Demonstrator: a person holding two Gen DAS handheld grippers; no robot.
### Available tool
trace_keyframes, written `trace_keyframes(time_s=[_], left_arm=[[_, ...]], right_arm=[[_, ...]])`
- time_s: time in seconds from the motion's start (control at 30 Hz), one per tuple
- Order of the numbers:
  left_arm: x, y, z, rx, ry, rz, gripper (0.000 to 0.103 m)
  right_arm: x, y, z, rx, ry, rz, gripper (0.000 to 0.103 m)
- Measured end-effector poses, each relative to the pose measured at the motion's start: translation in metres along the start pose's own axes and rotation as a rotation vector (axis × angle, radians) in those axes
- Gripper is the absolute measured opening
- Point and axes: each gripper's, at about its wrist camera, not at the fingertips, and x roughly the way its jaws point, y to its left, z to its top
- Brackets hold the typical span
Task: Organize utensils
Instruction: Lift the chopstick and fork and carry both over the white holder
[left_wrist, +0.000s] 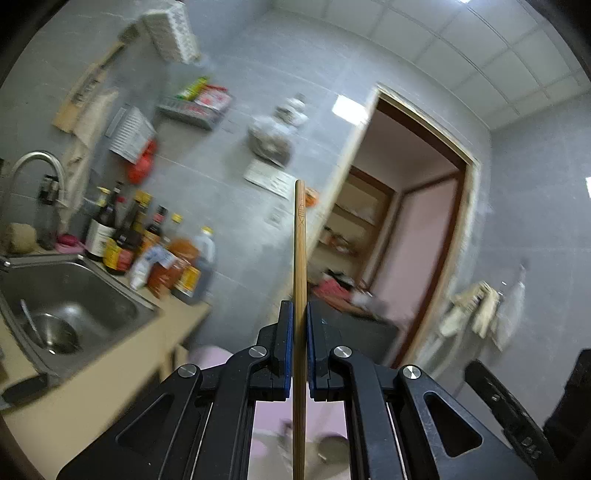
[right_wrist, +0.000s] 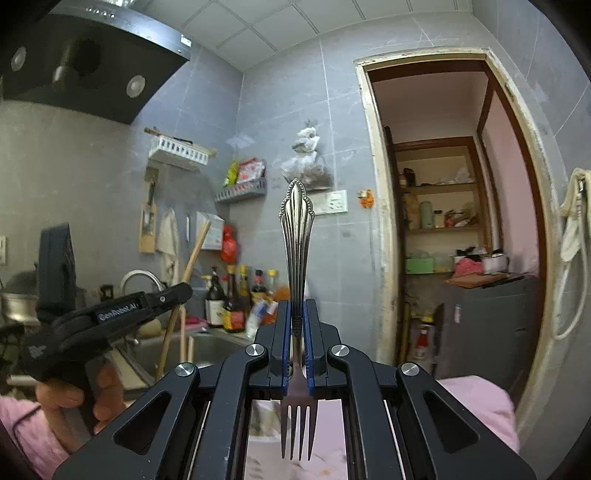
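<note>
My left gripper (left_wrist: 299, 310) is shut on a wooden chopstick (left_wrist: 300, 243) that stands upright, its thick end pointing up and away. My right gripper (right_wrist: 297, 308) is shut on a silver fork (right_wrist: 296, 229), ornate handle up and tines (right_wrist: 295, 430) pointing back toward the camera. In the right wrist view the left gripper (right_wrist: 110, 314) shows at the left in a hand, with the chopstick (right_wrist: 192, 258) slanting through it.
A steel sink (left_wrist: 74, 295) with a tap (left_wrist: 35, 166) lies at the left, sauce bottles (left_wrist: 147, 251) on the counter beside it. Wall racks (right_wrist: 240, 192), a range hood (right_wrist: 85, 62), an open doorway (right_wrist: 443, 221) with shelves, and a dark cabinet (right_wrist: 480, 325) surround.
</note>
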Motion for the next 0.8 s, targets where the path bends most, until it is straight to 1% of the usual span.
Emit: trace_keyframes(time_s=[0.2, 0.37, 0.47, 0.63, 0.8], left_arm=[[0.013, 0.037, 0.011, -0.041, -0.064, 0.091, 0.005], [0.021, 0.048, 0.002, -0.03, -0.092, 0.147, 0.005], [0.024, 0.05, -0.006, -0.02, -0.096, 0.167, 0.005], [0.026, 0.055, -0.017, -0.038, -0.107, 0.186, 0.005], [0.024, 0.059, -0.027, -0.054, -0.122, 0.21, 0.005]], right_arm=[[0.027, 0.014, 0.001, 0.017, -0.035, 0.043, 0.004], [0.048, 0.017, -0.013, 0.041, -0.04, 0.064, 0.004], [0.058, 0.016, -0.024, 0.053, -0.037, 0.085, 0.004], [0.069, 0.013, -0.038, 0.074, -0.019, 0.077, 0.005], [0.073, 0.01, -0.049, 0.069, -0.003, 0.072, 0.005]])
